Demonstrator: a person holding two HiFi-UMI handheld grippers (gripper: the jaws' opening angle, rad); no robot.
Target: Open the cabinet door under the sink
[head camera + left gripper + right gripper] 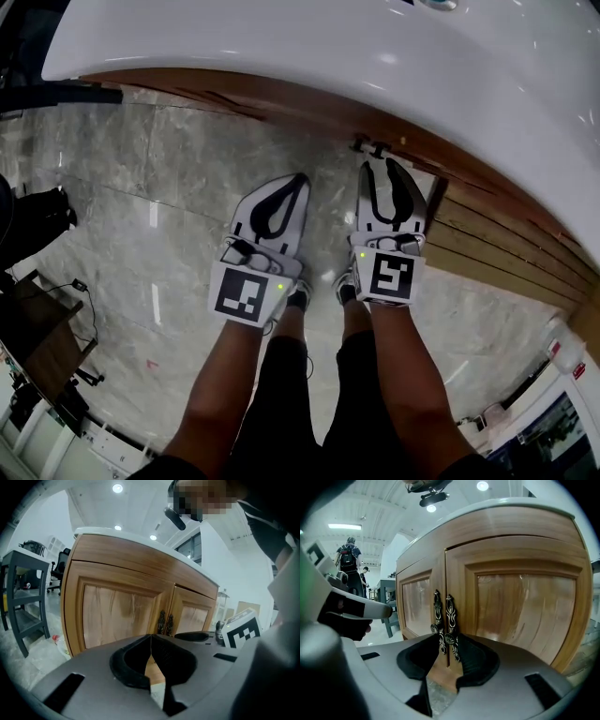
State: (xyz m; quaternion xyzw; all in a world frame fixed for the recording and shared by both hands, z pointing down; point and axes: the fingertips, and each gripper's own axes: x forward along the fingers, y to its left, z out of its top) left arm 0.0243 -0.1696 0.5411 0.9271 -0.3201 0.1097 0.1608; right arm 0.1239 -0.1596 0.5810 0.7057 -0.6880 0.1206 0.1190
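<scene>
**Low in front of me: lining up for the pull**

On my right gripper [444, 639] the jaws stand a narrow way apart and grip nothing. The pair of ornate handles [443, 618] shows in the gap at twelve o'clock, right at the tips; I cannot tell whether they touch. My left gripper [151, 641], at nine o'clock of the right, has its jaws together and empty, and from it the handles sit at one o'clock. Both cabinet doors [520, 606] are closed under the white sink [375, 47]. I judge this the approach step. Next I must set the jaws round one handle alone, clamp, then draw back.
</scene>
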